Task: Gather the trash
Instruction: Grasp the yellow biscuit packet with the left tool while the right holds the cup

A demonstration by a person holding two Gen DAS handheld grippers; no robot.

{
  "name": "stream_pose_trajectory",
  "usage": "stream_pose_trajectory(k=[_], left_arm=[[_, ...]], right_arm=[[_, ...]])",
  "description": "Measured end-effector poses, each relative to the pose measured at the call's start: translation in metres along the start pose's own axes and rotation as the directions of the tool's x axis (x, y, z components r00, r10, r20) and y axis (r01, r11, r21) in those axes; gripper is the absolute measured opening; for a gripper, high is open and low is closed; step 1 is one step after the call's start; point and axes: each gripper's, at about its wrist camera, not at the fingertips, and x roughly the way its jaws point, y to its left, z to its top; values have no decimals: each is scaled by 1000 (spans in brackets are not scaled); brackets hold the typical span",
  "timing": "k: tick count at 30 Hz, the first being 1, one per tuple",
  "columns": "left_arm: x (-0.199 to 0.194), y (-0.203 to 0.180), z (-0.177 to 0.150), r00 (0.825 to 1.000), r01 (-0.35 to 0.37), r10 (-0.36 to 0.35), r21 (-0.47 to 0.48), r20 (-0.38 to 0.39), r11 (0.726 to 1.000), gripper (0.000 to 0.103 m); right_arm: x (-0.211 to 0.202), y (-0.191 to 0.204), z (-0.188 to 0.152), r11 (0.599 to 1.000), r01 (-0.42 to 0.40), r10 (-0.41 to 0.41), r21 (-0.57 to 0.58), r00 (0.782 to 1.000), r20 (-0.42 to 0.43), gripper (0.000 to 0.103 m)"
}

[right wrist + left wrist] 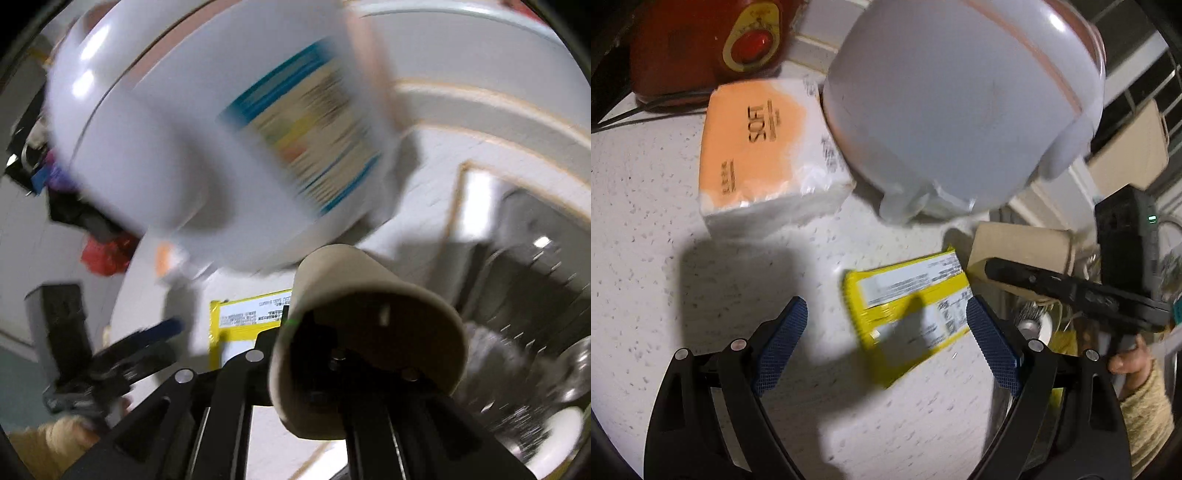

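Left hand-held gripper (886, 339) spread wide, nothing between the blue pads (785, 343), hovering over the speckled table (646, 240) with the yellow wrapper (908, 306) lying flat just ahead and partly between the fingertips. Easy to miss here: flat on a hard top, so pads closing level would likely skate over the film and push it away rather than pinch it; an edge-on bite looks safer. Right hand-held gripper (369, 354) pressed nearly together on the wall of a cardboard tube (369, 332), one finger seemingly inside it; picture heavily smeared, so grip depth unclear. Thin, light cardboard held by one wall, so prone to slip off or crush under a fast swing. In the left view, tube (1019, 247) and right-hand tool close beside the wrapper's far corner, so a clash between the two tools looks possible if both reach in together. Further back, a napkin pack (764, 147) and a big white appliance (960, 96) stand near the wrapper; a wide sweep could knock either. Beyond, a red appliance (701, 44), well apart.
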Motion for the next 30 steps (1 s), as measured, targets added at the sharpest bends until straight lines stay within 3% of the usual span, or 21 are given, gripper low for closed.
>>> stream_pose_trajectory(k=[5,9,11,12,16,19,20,21,22,23,24,25,29,30], left_arm=[[-3,4,-12,999,-33,33,62,-12,998,86],[-9,13,-11,1000,27,-27,56,-13,998,85],[-11,18,-16,1000,-7,7,92,2,996,63],[-11,19,-18,999,-37,38,121,-2,992,37],[-14,29,-17,998,34,-29,108,-50,994,20],[-22,26,-13,995,44,-20,255,-96,966,18],[-23,23,-13,993,44,-5,333,-117,942,18],[-25,15,-13,991,23,39,449,-128,893,27],[-24,9,-12,989,3,76,523,-128,852,54],[-26,2,-13,987,-37,122,608,-100,793,67],[-28,-7,-15,987,-69,150,694,-56,716,79],[-30,-15,-16,989,-63,143,750,-42,658,79],[-18,-38,-18,984,6,149,850,-99,527,79],[-11,-43,-22,980,31,156,875,-121,484,79]], right_arm=[[12,27,-22,996,-85,85,-6,996,-39,5],[9,31,-31,993,-118,119,32,992,-44,6],[10,25,-34,988,-134,136,74,990,-26,5],[6,21,-36,986,-135,136,93,991,-8,5],[-1,19,-34,980,-147,142,136,989,43,5],[-5,25,-34,977,-150,140,151,988,70,5],[-9,23,-36,975,-159,149,156,986,77,5],[-15,23,-39,974,-161,148,158,985,90,5],[-20,23,-42,974,-162,147,159,984,102,5],[-24,23,-44,971,-171,154,165,982,113,5],[-30,22,-48,967,-181,158,178,979,132,4],[-35,22,-51,965,-185,160,184,977,144,4],[-50,22,-62,964,-173,135,203,973,186,1],[-56,21,-66,959,-185,140,216,969,205,1]])
